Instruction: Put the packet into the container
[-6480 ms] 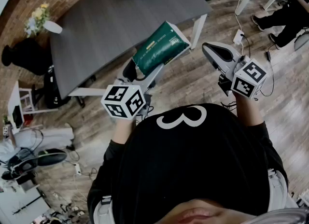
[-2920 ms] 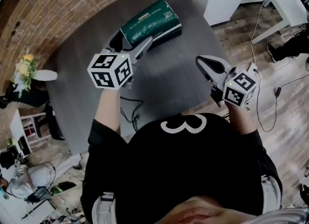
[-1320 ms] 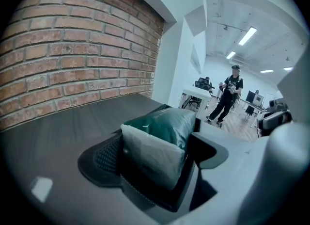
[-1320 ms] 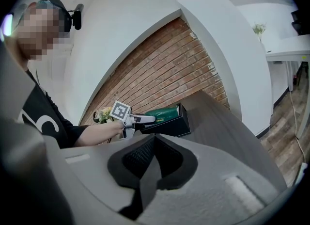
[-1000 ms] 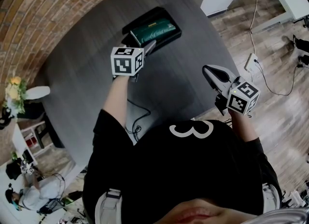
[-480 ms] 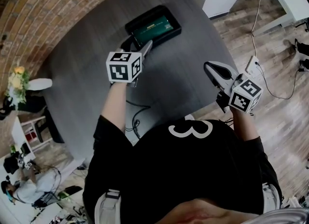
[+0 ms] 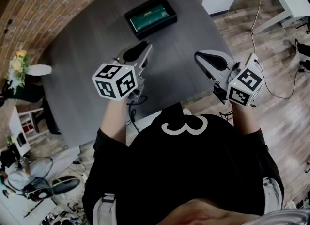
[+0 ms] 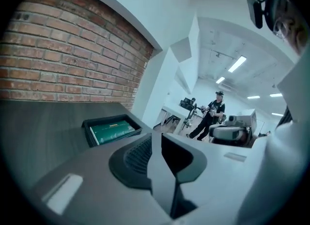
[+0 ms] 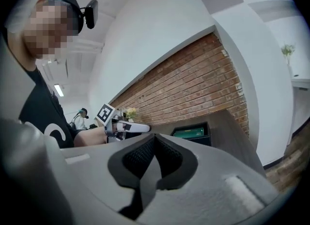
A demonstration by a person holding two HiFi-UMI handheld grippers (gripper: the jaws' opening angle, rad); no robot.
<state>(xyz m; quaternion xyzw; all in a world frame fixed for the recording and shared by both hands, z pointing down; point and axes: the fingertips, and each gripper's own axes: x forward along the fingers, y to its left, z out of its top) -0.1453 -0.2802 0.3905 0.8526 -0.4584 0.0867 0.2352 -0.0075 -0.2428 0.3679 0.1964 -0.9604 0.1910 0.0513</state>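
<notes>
green packet [image 7: 151,16] flat inside black container [image 7: 167,24] (on table)

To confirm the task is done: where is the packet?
The packet lies flat inside the black container, at the far end of the table, upper centre in the head view, near the brick wall.
</notes>
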